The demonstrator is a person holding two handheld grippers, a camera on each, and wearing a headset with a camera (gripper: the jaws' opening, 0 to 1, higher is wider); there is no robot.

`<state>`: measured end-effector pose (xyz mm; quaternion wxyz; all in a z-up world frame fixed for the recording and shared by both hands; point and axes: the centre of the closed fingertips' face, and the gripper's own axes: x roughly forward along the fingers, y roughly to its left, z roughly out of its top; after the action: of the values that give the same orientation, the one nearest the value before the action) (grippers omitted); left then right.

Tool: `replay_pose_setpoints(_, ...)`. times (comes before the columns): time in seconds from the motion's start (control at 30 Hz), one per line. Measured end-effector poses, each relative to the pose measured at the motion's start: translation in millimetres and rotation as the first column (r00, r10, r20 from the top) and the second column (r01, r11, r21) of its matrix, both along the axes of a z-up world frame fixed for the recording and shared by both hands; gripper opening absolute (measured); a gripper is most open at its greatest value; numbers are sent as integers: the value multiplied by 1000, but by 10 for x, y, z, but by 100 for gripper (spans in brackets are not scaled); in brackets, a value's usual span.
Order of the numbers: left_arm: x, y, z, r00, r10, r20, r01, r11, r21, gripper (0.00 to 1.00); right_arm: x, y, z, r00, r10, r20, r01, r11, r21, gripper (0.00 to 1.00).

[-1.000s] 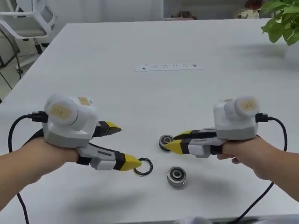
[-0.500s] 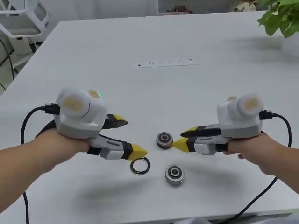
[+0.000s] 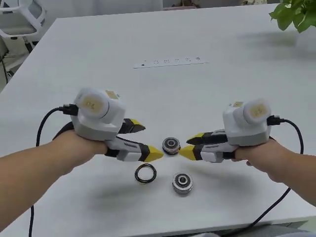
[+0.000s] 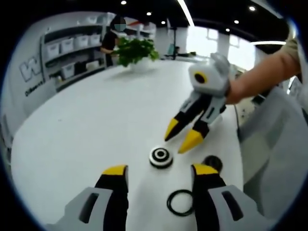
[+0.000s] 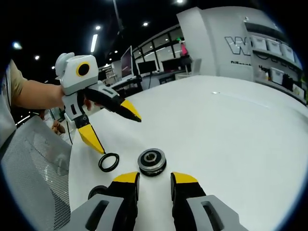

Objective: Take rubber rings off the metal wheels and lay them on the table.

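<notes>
Metal wheel (image 3: 171,144), a silvery disc with a dark band round its hub, is lying on the white table (image 3: 222,74) just ahead of both pairs of yellow fingertips. Left gripper (image 3: 146,140) is holding its fingers wide apart, empty; right gripper (image 3: 186,146) is holding its fingers narrowly parted, gripping nothing. Black rubber ring (image 3: 145,173) is lying loose beside the left fingers, with a second wheel (image 3: 182,182) near it.

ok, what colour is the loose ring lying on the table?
Black; the loose rubber ring shows clearest in the head view, on the white table.
</notes>
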<state>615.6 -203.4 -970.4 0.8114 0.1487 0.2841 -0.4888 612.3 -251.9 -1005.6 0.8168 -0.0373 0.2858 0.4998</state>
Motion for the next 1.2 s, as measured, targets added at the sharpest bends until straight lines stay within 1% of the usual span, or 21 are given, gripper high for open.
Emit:
replay_pose_setpoints(0.1, 14, -50, -12, 1000, -1, -6, 1, 1000, -6, 51, 3, 11, -22, 1000, 3, 1, -3, 1000, -2, 23)
replay_pose_setpoints(0.17, 27, -71, -19, 1000, 0, -9, -1, 1000, -8, 49, 18, 13, -62, 1000, 5, 4, -5, 1000, -5, 22)
replay_pose_setpoints(0.33, 40, -126, -68, 1000, 3, -20, -3, 1000, -13, 45, 36, 46, -61, 1000, 8, 11, -8, 1000, 7, 21)
replay_pose_setpoints(0.47, 45, -174, -111, 1000, -3, -28, 3, 1000, -12, 41, 50, 51, -78, 1000, 20, 19, -20, 1000, 3, 18)
replay_pose_setpoints(0.6, 93, -199, -160, 999, -4, -32, 4, 1000, -11, 40, 85, 41, -107, 1000, 18, 19, -18, 1000, 7, 17)
replay_pose_setpoints(0.67, 95, -218, -172, 999, -4, -37, 4, 1000, -13, 38, 86, 45, -106, 1000, 21, 19, -21, 1000, 9, 17)
replay_pose_setpoints(0.9, 100, -280, -230, 999, -17, -39, 17, 1000, -2, 33, 90, 50, -109, 999, 31, 32, -31, 999, 13, 16)
replay_pose_setpoints(1.0, 98, -303, -243, 999, -20, -41, 21, 1000, 0, 29, 98, 48, -113, 999, 29, 34, -29, 999, 17, 15)
replay_pose_setpoints(1.2, 89, -341, -270, 999, -27, -41, 27, 1000, 2, 27, 100, 46, -113, 999, 22, 38, -23, 999, 25, 14)
